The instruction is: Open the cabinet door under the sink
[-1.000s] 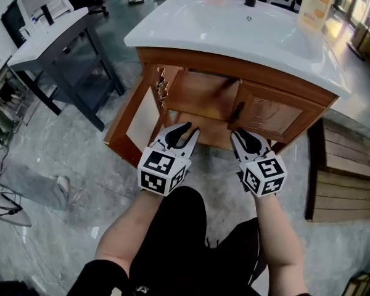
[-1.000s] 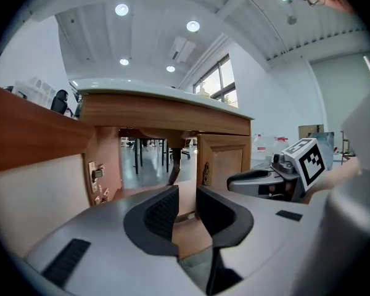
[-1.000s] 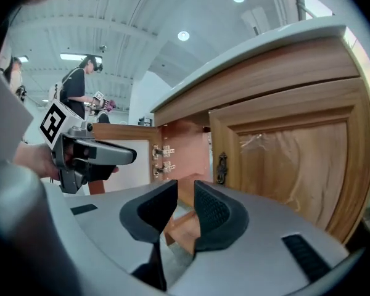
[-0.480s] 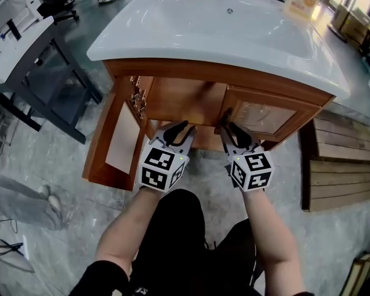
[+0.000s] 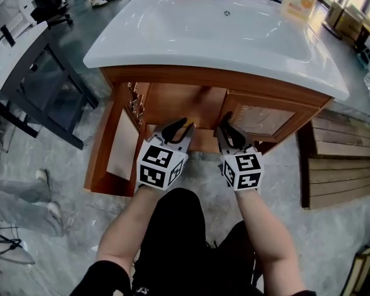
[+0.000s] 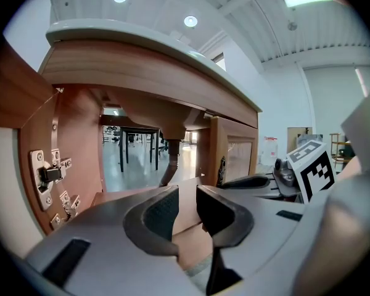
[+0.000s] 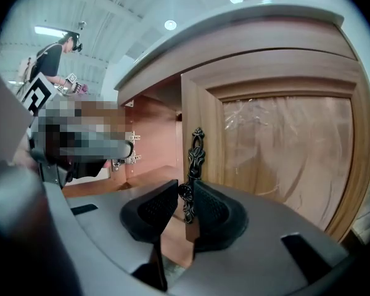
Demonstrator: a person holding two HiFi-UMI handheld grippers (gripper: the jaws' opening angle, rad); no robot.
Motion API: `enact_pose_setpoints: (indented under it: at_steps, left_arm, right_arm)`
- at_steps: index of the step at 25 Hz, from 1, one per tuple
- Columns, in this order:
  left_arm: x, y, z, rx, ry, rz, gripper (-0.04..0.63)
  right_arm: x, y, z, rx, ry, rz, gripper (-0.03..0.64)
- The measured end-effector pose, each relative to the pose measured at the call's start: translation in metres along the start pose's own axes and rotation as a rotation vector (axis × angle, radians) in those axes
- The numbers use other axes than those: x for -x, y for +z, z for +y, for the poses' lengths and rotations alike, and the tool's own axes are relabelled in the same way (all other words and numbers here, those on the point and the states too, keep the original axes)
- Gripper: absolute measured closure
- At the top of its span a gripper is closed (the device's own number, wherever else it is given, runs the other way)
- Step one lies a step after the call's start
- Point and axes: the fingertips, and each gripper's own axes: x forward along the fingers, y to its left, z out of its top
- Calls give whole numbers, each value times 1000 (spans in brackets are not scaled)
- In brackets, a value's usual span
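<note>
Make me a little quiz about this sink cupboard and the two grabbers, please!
1. True or false: both cupboard doors are shut.
2. What stands between the right gripper's jaws? A) a hinge B) the dark door handle C) nothing
3. Fill in: the left gripper holds ____.
Key: 1 false, the left door is open. 2 B, the jaws are closing round it. 3 nothing.

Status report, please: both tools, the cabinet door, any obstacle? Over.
Left tool open, empty. Right tool closing, dark handle between its jaws. Right door shut; left door open. No obstacle seen.
</note>
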Motion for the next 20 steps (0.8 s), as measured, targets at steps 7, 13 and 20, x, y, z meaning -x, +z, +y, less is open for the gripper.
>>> enact_pose_setpoints:
  at_steps: [7, 13, 20]
  left_arm:
    - [-3, 5, -15, -32, -60, -3, 495]
    - [-6, 7, -48, -122, -176, 4, 455]
    - [-9, 12, -92, -172, -333, -6, 439]
  right_arm:
    - [12, -2, 5, 48, 82, 24, 532]
    - [34, -11, 14, 83, 158, 20, 534]
    - [64, -19, 25, 120, 248, 17, 532]
